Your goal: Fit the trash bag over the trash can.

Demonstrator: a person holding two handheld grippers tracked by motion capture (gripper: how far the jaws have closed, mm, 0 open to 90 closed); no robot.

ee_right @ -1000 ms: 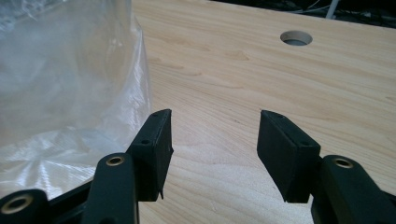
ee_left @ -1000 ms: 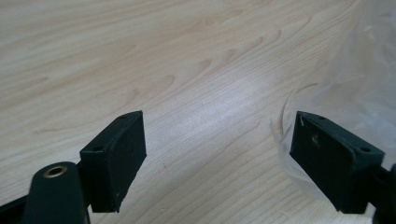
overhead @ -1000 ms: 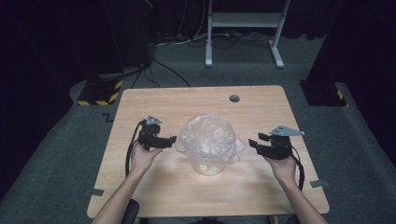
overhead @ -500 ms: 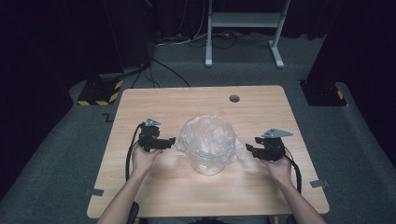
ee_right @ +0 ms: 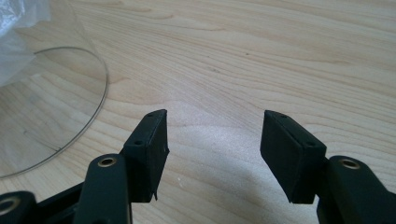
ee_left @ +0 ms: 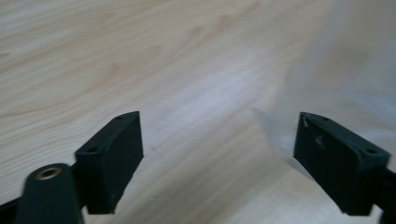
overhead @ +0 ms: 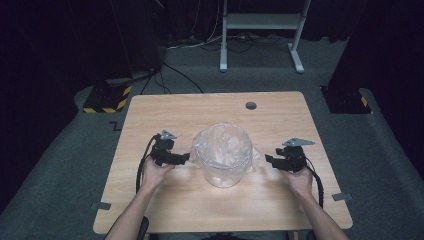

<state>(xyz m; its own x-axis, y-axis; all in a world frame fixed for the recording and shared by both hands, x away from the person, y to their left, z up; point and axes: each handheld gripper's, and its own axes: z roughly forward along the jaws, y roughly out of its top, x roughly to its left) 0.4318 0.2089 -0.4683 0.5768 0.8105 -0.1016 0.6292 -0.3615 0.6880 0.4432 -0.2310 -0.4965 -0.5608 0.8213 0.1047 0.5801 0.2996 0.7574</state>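
Wood table [overhead: 165,215] was what I saw from the high view, and a clear container [overhead: 223,172] stood near its centre, with a thin transparent plastic bag [overhead: 225,145] lining it and folded over its rim. My left gripper [overhead: 181,158] was at about nine o'clock of the container, its tips just beside the hanging plastic; I could not tell from here if they touched it. My right gripper [overhead: 270,160] was at about three o'clock, near the container but apart from it. Each gripper was held in one hand [overhead: 155,172], with forearms coming from six o'clock. A small round hole [overhead: 251,105] in the table top was at twelve o'clock of the container.

From the left gripper view, the left gripper [ee_left: 217,149] had its jaws spread, released, and they had just been opening a little more. Only bare wood lay between them. A hazy edge of the plastic bag [ee_left: 345,70] was at about two o'clock, just beside the far-side finger [ee_left: 338,158].

From the right gripper view, the right gripper [ee_right: 212,149] was also released, jaws apart, and they had just been opening. Nothing was between them, only table. The container wall [ee_right: 51,107] curved at about ten o'clock, and a bit of the bag [ee_right: 18,18] was in the upper corner.
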